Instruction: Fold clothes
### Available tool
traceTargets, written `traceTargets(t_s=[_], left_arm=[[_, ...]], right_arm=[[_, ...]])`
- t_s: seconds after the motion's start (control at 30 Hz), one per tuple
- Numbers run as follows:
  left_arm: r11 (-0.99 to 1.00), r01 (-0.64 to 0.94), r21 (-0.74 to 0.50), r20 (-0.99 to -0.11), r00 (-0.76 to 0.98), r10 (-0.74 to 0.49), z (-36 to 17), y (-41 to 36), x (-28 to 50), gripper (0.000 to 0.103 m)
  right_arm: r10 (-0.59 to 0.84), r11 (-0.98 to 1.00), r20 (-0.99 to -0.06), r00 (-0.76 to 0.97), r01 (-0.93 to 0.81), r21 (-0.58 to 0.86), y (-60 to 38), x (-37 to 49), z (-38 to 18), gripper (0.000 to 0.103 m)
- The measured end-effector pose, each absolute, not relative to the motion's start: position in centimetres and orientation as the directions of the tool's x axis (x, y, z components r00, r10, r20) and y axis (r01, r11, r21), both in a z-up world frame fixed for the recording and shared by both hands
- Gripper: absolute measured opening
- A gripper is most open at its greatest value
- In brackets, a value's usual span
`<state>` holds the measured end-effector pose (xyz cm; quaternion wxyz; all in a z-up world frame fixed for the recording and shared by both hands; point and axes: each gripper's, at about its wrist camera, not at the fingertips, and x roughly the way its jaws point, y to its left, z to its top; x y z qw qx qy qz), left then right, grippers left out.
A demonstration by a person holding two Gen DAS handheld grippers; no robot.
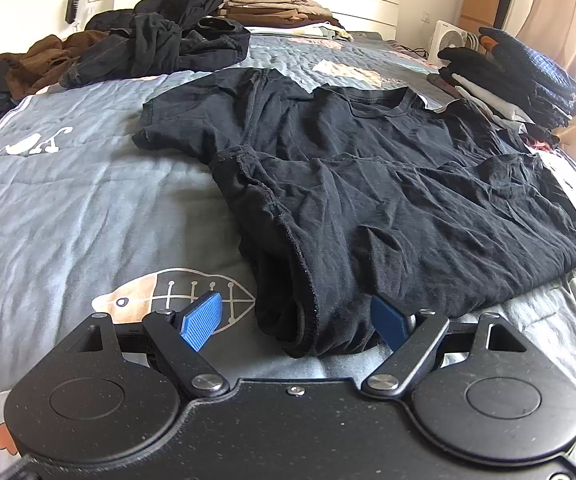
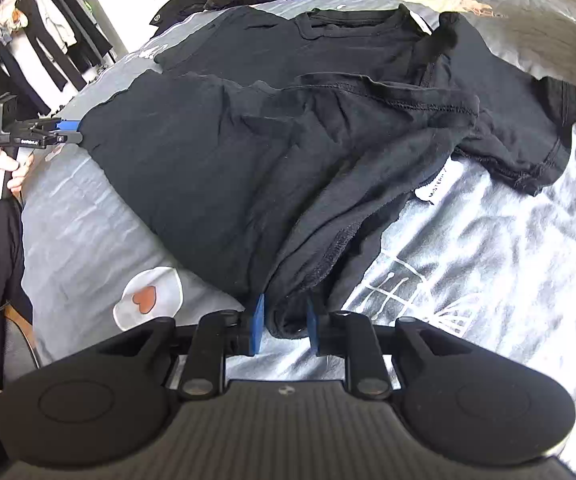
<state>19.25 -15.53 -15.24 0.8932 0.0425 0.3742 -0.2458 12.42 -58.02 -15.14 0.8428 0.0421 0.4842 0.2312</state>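
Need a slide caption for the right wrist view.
Right gripper pinches the black T-shirt's bunched corner on the bed; left gripper meets the far corner.

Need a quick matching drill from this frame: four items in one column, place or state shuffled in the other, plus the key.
Items
1. black T-shirt
2. left tool
3. right tool
4. folded stack of beige clothes

Place or state
A. at the far end of the bed, by the headboard
B. fingers wide apart around a bottom corner of the shirt
C. spread on the grey quilt, lower part doubled up
D. fingers close together with bunched hem between them

Pairs: 1-C, 2-B, 3-D, 4-A
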Motion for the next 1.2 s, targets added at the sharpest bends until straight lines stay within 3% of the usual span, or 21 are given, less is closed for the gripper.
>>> traceTargets(t_s=[0.1,0.2,0.33,0.53,0.63,0.97,1.2], left_arm=[[0.873,0.476,-0.106,-0.69,0.596,-0.41,-15.3,-15.6,19.2,0.081],[0.87,0.482,-0.106,-0.69,0.594,-0.414,-15.2,-15.7,19.2,0.081],[0.862,0.495,-0.111,-0.683,0.592,-0.428,-15.2,-15.8,19.0,0.081],[0.796,0.585,-0.159,-0.63,0.561,-0.538,-14.0,-17.2,17.4,0.081],[0.745,0.642,-0.182,-0.593,0.532,-0.604,-13.1,-18.4,16.2,0.086],[0.486,0.81,-0.327,-0.49,0.295,-0.821,-10.4,-30.2,11.6,0.086],[0.379,0.855,-0.354,-0.432,0.21,-0.877,-9.4,-35.8,11.0,0.087]], right_arm=[[0.438,0.888,-0.792,0.425,-0.344,0.306,-57.8,12.6,-15.6,0.021],[0.447,0.88,-0.787,0.426,-0.369,0.3,-57.4,12.4,-15.5,0.005],[0.431,0.884,-0.78,0.453,-0.386,0.264,-57.8,11.8,-14.1,0.002],[0.403,0.894,-0.784,0.472,-0.387,0.226,-59.0,11.2,-12.7,0.001],[0.391,0.896,-0.797,0.461,-0.389,0.215,-59.0,11.4,-13.3,0.001],[0.367,0.903,-0.754,0.545,-0.403,0.149,-58.7,9.5,-10.0,0.001],[0.318,0.897,-0.761,0.565,-0.44,0.049,-57.6,9.1,-6.8,0.001]])
